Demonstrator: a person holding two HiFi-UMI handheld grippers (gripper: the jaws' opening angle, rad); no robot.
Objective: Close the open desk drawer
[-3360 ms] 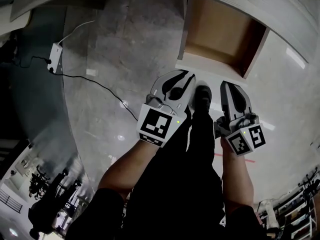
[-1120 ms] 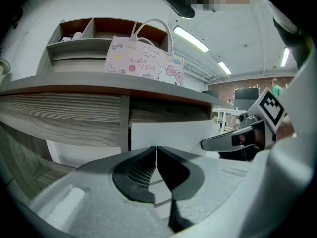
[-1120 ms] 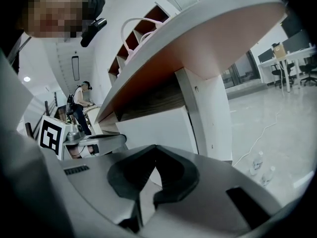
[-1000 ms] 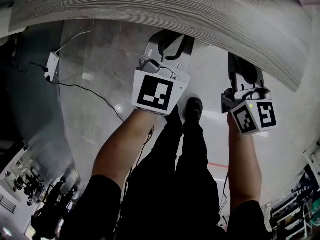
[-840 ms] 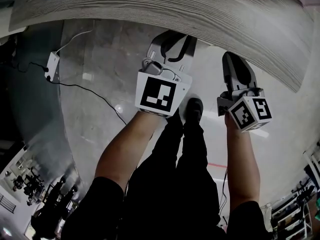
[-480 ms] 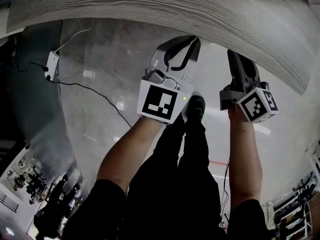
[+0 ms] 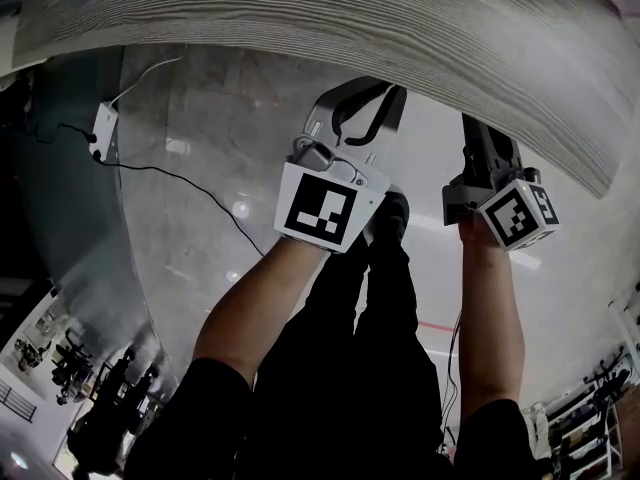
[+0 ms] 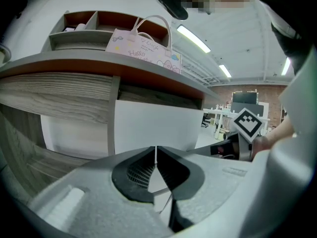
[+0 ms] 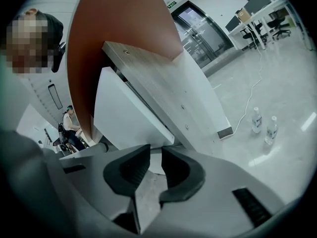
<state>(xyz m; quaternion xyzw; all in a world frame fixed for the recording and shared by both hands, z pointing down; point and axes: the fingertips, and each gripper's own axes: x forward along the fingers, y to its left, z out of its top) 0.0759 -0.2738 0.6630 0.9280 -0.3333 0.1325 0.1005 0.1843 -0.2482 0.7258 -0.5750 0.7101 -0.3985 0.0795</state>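
Note:
The drawer shows only as a flat white front (image 8: pixel 153 125), flush under the wood-grain desk top (image 7: pixel 300 18); its inside is hidden. My left gripper (image 7: pixel 375 96) is shut and empty, and its tips (image 8: pixel 156 148) point at that front from a short way off. My right gripper (image 7: pixel 482 133) reaches under the desk edge at the right. Its jaws have just been closing and now stand a little apart (image 9: pixel 155 155), with nothing between them. The white front (image 9: pixel 121 118) lies just beyond them.
A power strip (image 7: pixel 105 126) and its cable lie on the floor at the left. The person's legs and a shoe (image 7: pixel 390 213) are between the grippers. A pink bag (image 8: pixel 143 43) and a shelf box (image 8: pixel 99 26) stand on the desk. Two bottles (image 9: pixel 255 120) stand on the floor.
The drawer, open with its brown inside showing a few seconds ago, is no longer seen past the desk top. My right gripper has rolled and sunk a little. The left has hardly moved.

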